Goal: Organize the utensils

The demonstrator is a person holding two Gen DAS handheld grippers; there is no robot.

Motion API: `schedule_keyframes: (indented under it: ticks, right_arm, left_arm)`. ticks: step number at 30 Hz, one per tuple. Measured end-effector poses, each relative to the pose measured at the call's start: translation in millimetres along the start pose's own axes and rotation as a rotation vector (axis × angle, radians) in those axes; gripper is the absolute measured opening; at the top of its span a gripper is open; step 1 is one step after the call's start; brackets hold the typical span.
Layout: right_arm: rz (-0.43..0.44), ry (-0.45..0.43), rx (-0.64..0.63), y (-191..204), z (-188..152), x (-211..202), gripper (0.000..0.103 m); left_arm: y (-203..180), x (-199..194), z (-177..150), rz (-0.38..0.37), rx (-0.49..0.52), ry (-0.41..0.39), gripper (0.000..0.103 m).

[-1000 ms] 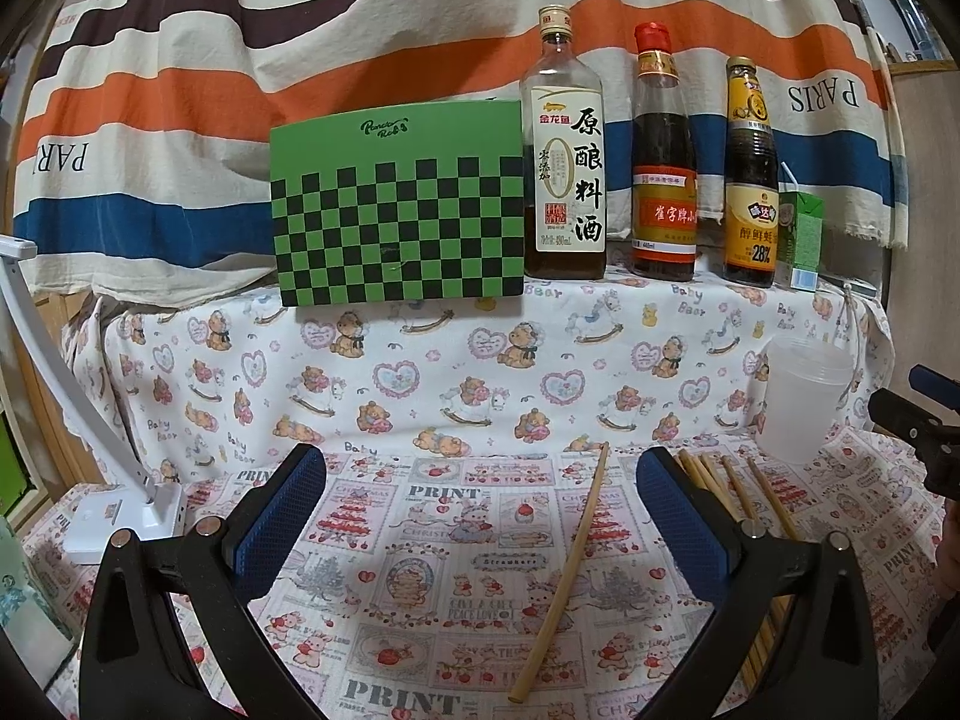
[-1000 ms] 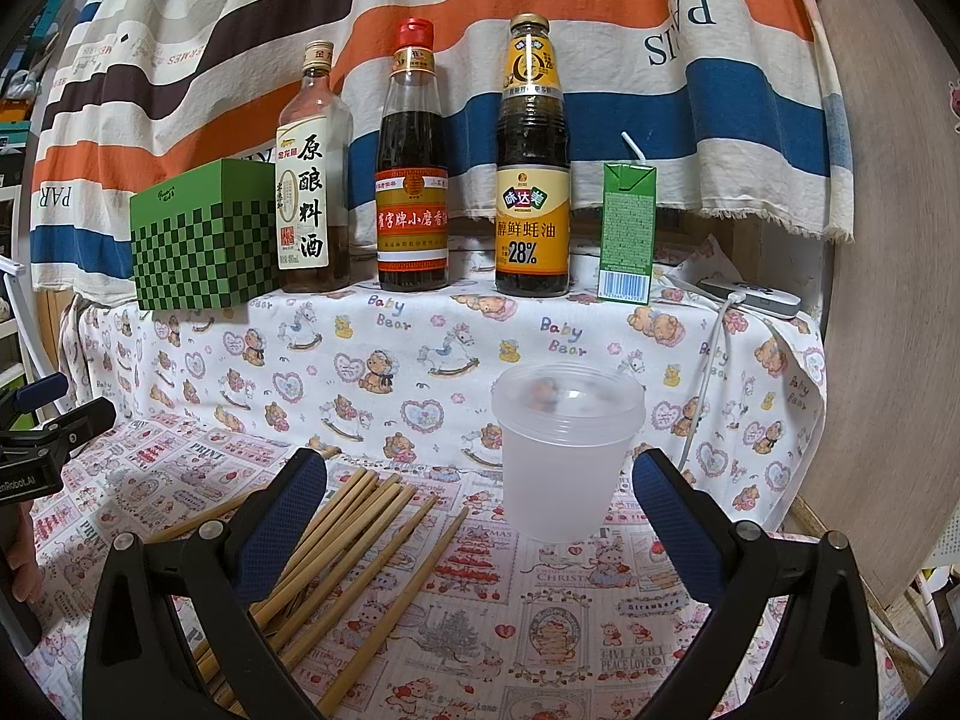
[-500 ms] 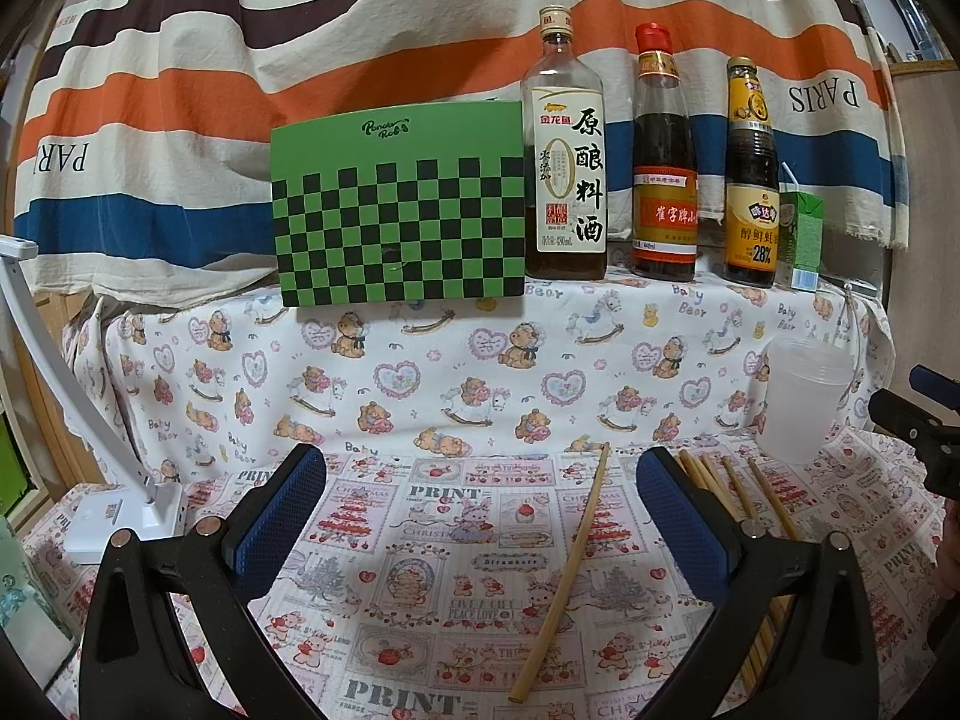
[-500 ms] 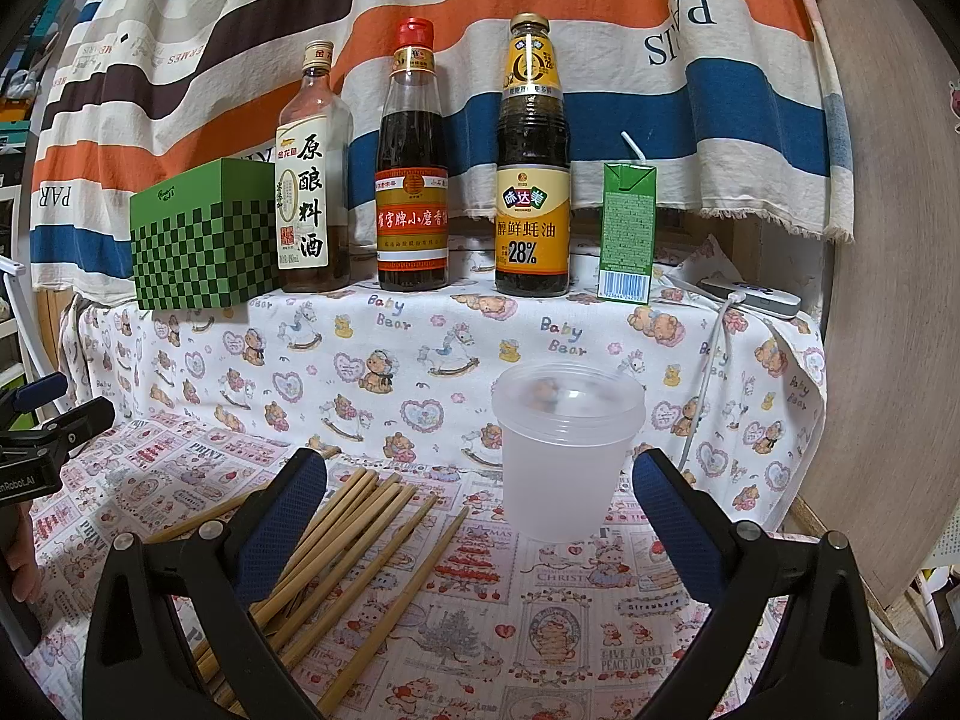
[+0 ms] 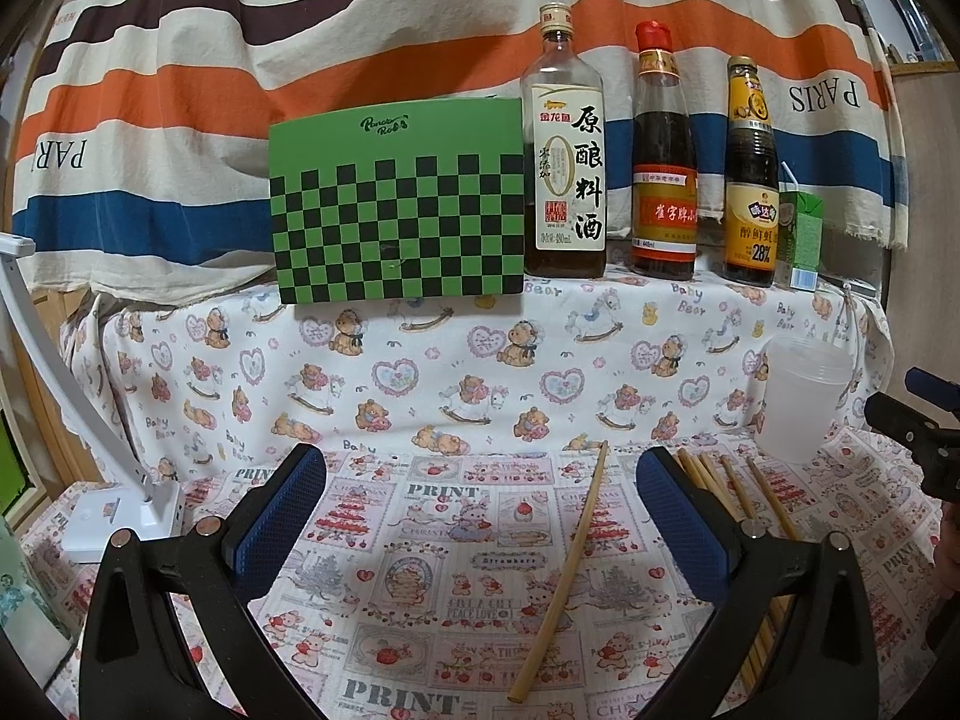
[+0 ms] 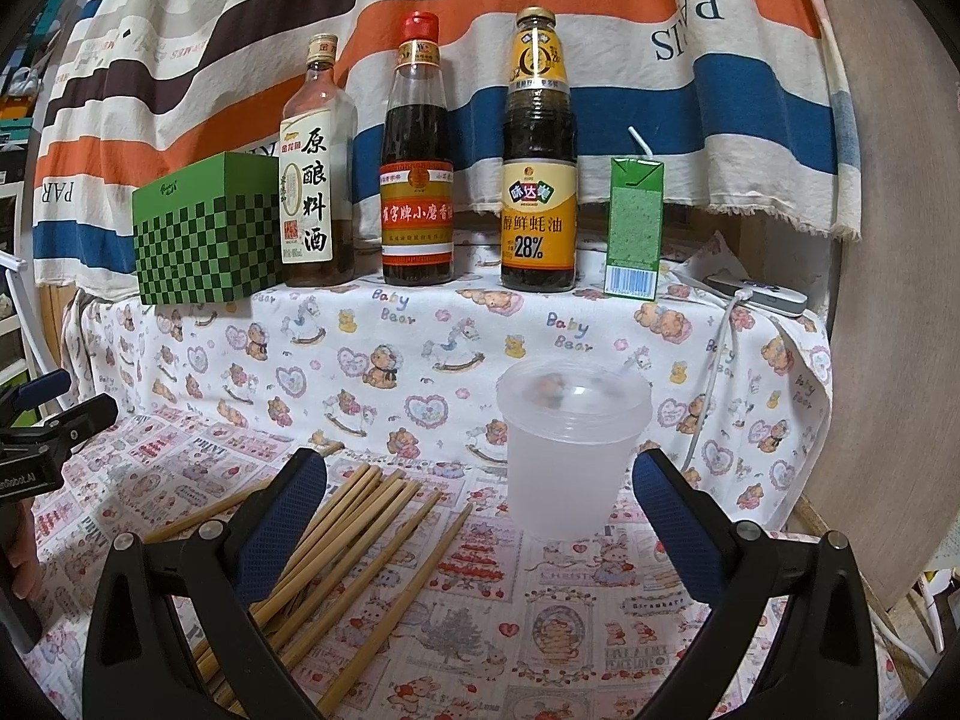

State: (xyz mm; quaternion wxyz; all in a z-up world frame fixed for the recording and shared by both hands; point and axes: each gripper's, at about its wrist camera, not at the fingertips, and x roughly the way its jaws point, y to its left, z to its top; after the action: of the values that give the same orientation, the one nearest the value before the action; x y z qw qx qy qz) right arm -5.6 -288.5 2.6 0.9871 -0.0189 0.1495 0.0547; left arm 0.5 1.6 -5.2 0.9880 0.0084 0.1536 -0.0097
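Observation:
Several bamboo chopsticks point(image 6: 360, 528) lie in a loose pile on the printed tablecloth, left of an upright translucent plastic cup point(image 6: 570, 450). One single chopstick point(image 5: 567, 564) lies apart from the pile point(image 5: 726, 486), between my left gripper's fingers. My left gripper point(image 5: 480, 510) is open and empty above the cloth. My right gripper point(image 6: 480, 516) is open and empty, with the pile under its left finger and the cup just beyond. The cup also shows in the left wrist view point(image 5: 801, 399).
A raised shelf behind holds a green checkered box point(image 5: 396, 204), three sauce bottles point(image 6: 420, 156) and a green drink carton point(image 6: 635, 228). A white lamp base point(image 5: 120, 516) stands at the left. A wooden panel point(image 6: 888, 300) bounds the right side.

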Motion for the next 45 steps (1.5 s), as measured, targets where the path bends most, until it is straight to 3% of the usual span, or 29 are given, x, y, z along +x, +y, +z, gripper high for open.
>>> schedule_keyframes:
  ticks: [7, 13, 17, 20, 23, 25, 29, 32, 37, 41, 42, 43, 45]
  right_arm:
    - [0.006, 0.01, 0.008, -2, -1, 2, 0.103]
    - [0.01, 0.039, 0.06, -12, 2, 4, 0.103]
    - [0.037, 0.043, 0.094, -20, 7, 1, 0.103]
    - [0.045, 0.055, 0.092, -19, 8, -1, 0.088]
    - [0.014, 0.058, 0.061, -12, 8, -2, 0.072]
    - [-0.018, 0.052, 0.042, -9, 8, -4, 0.06]
    - [-0.018, 0.05, 0.066, -12, 8, -5, 0.044]
    - [0.031, 0.07, 0.083, -16, 12, -5, 0.043]
    - [0.047, 0.112, 0.089, -19, 15, -2, 0.043]
    - [0.029, 0.152, 0.11, -22, 10, 8, 0.043]
    - [0.033, 0.167, 0.118, -24, 9, 10, 0.043]
    - [0.037, 0.177, 0.124, -25, 8, 12, 0.043]
    - [0.046, 0.2, 0.134, -27, 5, 16, 0.043]
  left_arm:
    - [-2, 0, 1, 0.008, 0.003, 0.003, 0.103]
    - [1, 15, 1, -0.005, -0.012, 0.124, 0.103]
    - [-6, 26, -2, -0.02, 0.035, 0.204, 0.102]
    - [-7, 32, -4, -0.034, 0.054, 0.252, 0.099]
    - [4, 43, -8, -0.018, -0.007, 0.326, 0.096]
    - [14, 51, -10, -0.06, -0.069, 0.393, 0.078]
    - [16, 64, -19, -0.195, -0.1, 0.541, 0.061]
    - [1, 63, -23, -0.244, -0.033, 0.596, 0.055]
    - [-21, 63, -36, -0.25, 0.063, 0.686, 0.037]
    - [-25, 63, -37, -0.198, 0.111, 0.667, 0.025]
    - [-24, 63, -36, -0.199, 0.109, 0.668, 0.012]
    - [-22, 64, -35, -0.205, 0.114, 0.673, 0.008]
    - [-14, 65, -31, -0.208, 0.109, 0.673, 0.008]
